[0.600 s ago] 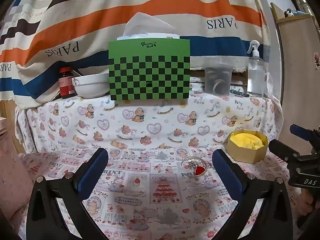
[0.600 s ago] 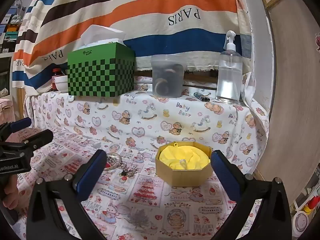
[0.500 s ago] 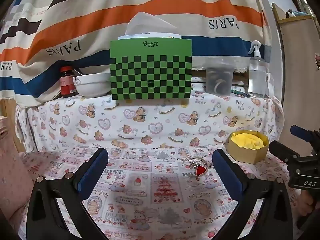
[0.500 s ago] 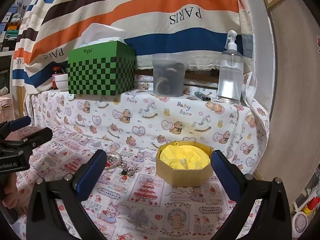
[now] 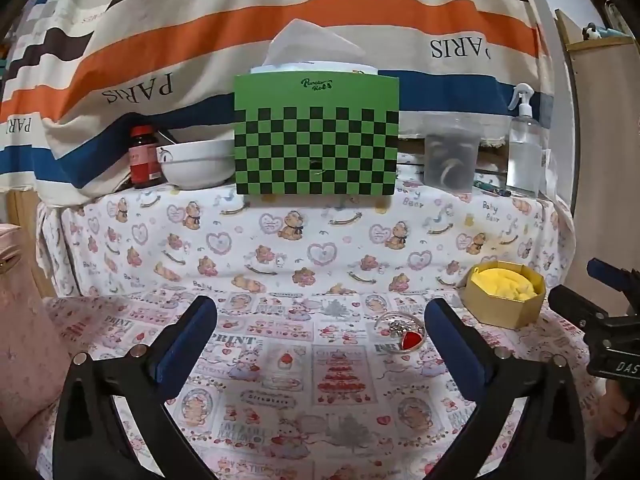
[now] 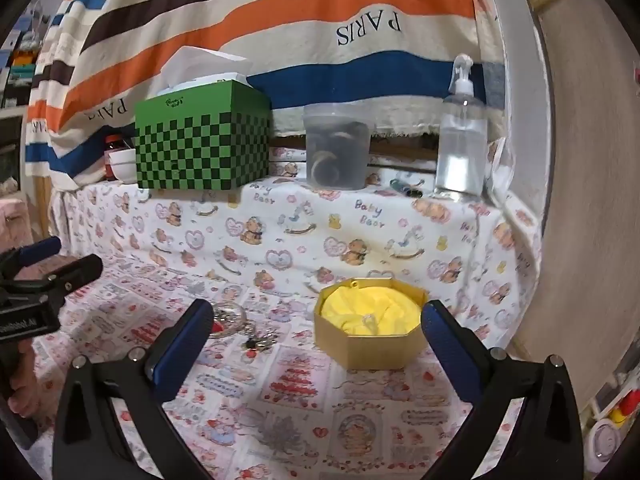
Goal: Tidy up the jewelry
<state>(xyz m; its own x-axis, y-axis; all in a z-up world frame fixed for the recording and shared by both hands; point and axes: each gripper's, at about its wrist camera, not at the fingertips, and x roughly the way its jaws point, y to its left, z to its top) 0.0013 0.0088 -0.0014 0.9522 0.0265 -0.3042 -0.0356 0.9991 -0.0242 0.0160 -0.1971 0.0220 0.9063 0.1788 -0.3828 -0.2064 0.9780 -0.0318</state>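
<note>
1. Little had moved since the earlier frames: both views sat a touch nearer the tabletop, with the green checkered tissue box [image 5: 316,136] drifting slightly right in the left wrist view; the jewelry lay where it had been.
2. Left gripper [image 5: 320,336] was spread wide with nothing between its blue pads, hovering over the printed tablecloth [image 5: 280,380].
3. Right gripper [image 6: 316,336] was likewise spread wide and held nothing, tilted down toward the cloth.
4. Gold octagonal box [image 6: 370,330] sat on the cloth between the right gripper's fingers in the right wrist view, with yellow lining [image 6: 370,308] inside and a small clear piece resting on the lining; its kind could not be told.
5. Bangle [image 5: 400,330] lay on the cloth left of the box and apart from it, with a red heart charm [image 5: 412,339] inside its ring, just beside the left gripper's right finger in the left wrist view.
6. Small dark trinket cluster [image 6: 258,342] lay between bangle and box.
7. On the raised ledge behind: tissue box, white bowl [image 5: 196,164], red-capped bottle [image 5: 141,156], translucent container [image 6: 336,146], clear pump bottle [image 6: 460,132].
8. Striped cloth [image 5: 280,20] printed "PARIS" hung behind the ledge.
</note>
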